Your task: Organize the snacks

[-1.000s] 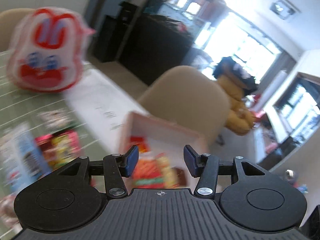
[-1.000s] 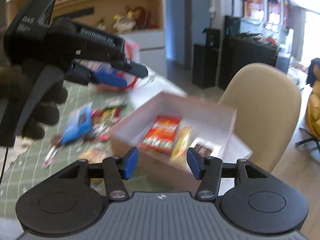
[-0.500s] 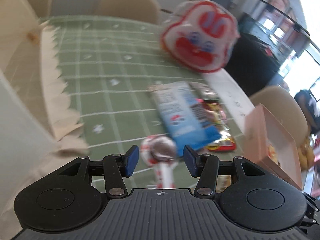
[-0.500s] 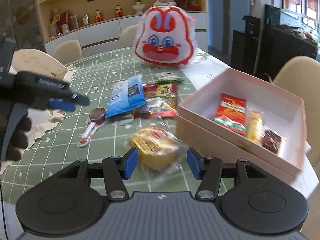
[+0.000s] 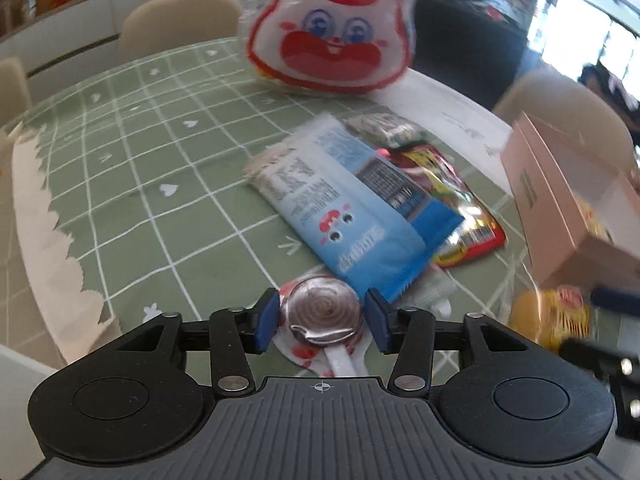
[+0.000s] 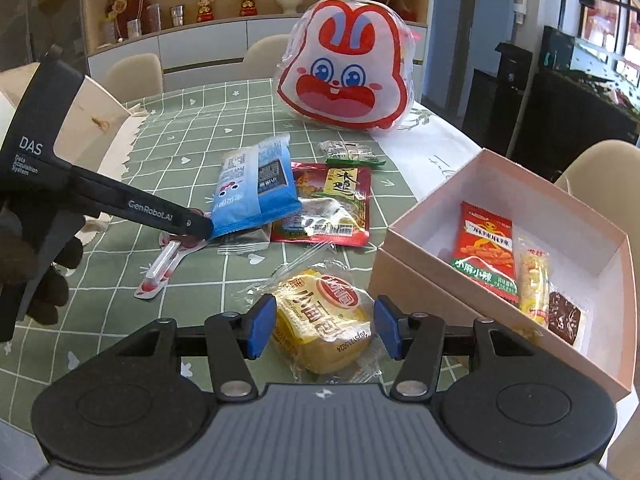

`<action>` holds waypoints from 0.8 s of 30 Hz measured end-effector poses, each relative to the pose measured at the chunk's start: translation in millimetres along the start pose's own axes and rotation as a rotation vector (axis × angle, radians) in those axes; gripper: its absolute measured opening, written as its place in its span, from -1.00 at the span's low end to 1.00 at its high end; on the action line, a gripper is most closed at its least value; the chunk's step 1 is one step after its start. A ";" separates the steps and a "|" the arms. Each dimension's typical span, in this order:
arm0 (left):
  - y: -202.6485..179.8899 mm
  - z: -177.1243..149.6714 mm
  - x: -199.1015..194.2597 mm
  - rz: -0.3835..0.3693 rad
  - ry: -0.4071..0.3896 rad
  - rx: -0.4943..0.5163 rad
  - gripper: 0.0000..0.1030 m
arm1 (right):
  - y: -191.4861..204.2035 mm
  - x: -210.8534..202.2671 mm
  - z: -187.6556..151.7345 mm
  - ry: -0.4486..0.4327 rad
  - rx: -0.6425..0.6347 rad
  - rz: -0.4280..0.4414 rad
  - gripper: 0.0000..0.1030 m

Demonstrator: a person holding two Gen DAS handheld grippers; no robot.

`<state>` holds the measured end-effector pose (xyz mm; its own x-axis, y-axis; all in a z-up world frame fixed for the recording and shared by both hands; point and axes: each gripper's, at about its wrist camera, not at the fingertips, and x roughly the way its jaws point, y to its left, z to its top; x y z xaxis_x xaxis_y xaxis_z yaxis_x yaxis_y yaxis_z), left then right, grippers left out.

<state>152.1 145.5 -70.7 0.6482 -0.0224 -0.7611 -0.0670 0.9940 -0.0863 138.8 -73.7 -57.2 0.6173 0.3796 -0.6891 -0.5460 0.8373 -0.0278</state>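
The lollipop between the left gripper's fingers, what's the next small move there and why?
Probably finish closing on it. The left gripper already straddles the lollipop, its jaws are closing with small gaps left on both sides, and the candy lies flat on the green tablecloth. Once gripped, lift it clear of the blue packet overlapping its far edge.

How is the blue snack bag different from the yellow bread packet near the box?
The blue snack bag is long, flat and opaque; the yellow bread packet is short, plump and wrapped in clear plastic. The blue bag lies on top of other snacks, with the red packet partly under it; the bread lies alone on the tablecloth. Both are sealed and still outside the pink box.
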 end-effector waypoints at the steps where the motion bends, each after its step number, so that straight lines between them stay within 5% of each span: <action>1: -1.0 -3.6 -2.7 -0.025 0.002 0.015 0.00 | 0.8 1.7 0.2 -0.002 -0.004 -0.002 0.07; 8: -12.8 -38.2 -31.6 -0.101 0.029 0.129 0.00 | 18.2 3.7 -1.0 0.023 -0.031 0.032 0.22; 13: -10.3 -56.9 -51.3 -0.140 0.047 0.116 0.01 | 31.8 -18.7 0.9 0.040 -0.063 0.225 0.22; 20: -8.6 -68.0 -63.4 -0.117 0.056 0.076 0.00 | 35.6 -1.0 5.3 -0.035 -0.213 -0.016 0.24; 24: -14.4 -70.5 -66.4 -0.090 0.061 0.095 0.00 | 16.7 24.7 4.6 0.056 -0.110 0.006 0.33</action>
<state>56.6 125.2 -64.3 0.6008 -0.1157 -0.7910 0.0636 0.9932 -0.0970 147.5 -48.6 -71.4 0.5832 0.3593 -0.7286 -0.6104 0.7856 -0.1012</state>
